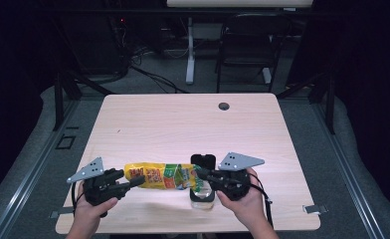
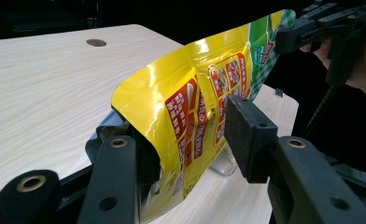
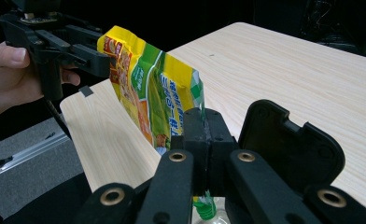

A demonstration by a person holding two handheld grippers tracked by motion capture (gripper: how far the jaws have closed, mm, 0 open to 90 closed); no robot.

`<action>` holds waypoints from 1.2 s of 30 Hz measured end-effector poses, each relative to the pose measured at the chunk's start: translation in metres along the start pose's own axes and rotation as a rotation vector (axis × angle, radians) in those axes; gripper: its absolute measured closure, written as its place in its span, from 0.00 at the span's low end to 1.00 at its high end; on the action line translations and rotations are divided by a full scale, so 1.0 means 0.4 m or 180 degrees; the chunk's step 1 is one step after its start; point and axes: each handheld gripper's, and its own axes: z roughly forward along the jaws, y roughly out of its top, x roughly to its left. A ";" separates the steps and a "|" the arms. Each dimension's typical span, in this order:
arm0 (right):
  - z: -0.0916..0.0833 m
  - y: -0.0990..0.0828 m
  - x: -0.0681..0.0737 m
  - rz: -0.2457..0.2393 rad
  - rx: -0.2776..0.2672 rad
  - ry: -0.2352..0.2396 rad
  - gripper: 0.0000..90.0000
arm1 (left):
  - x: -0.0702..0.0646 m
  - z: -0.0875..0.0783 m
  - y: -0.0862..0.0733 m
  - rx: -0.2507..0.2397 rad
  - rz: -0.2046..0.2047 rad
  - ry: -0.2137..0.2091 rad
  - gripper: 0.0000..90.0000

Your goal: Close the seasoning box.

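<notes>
Both grippers are holding the yellow-green snack pouch [image 1: 160, 176] stretched over the table's near edge: left gripper [image 1: 133, 182] clamping the yellow end, right gripper [image 1: 201, 174] pinching the green corner. Looks like they're tearing it open above the clear container [image 1: 203, 196] with its black lid [image 1: 203, 161]. Next they'll need to pull apart.

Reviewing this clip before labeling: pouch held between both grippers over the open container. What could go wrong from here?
1. The right gripper pinches only a thin edge of the yellow-green pouch; a pull could make it slip or tear.
2. The left gripper holds the other end, and the pouch hangs between them; uneven tilt might spill contents onto the table.
3. The clear container with its black lid open sits close under the right gripper and could get knocked.
</notes>
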 end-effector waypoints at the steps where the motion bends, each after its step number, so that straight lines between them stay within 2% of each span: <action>1: -0.001 -0.001 -0.001 -0.0014 0.0011 -0.0008 0.99 | -0.001 0.000 0.000 -0.0002 -0.0006 0.0000 0.65; 19: -0.001 -0.008 -0.006 0.0020 -0.0053 -0.0029 0.99 | -0.010 0.002 0.005 -0.0042 -0.0001 0.0051 0.66; 36: -0.005 -0.014 -0.005 0.0026 -0.0079 -0.0084 0.98 | -0.016 -0.002 0.008 -0.0093 0.0055 0.0015 0.67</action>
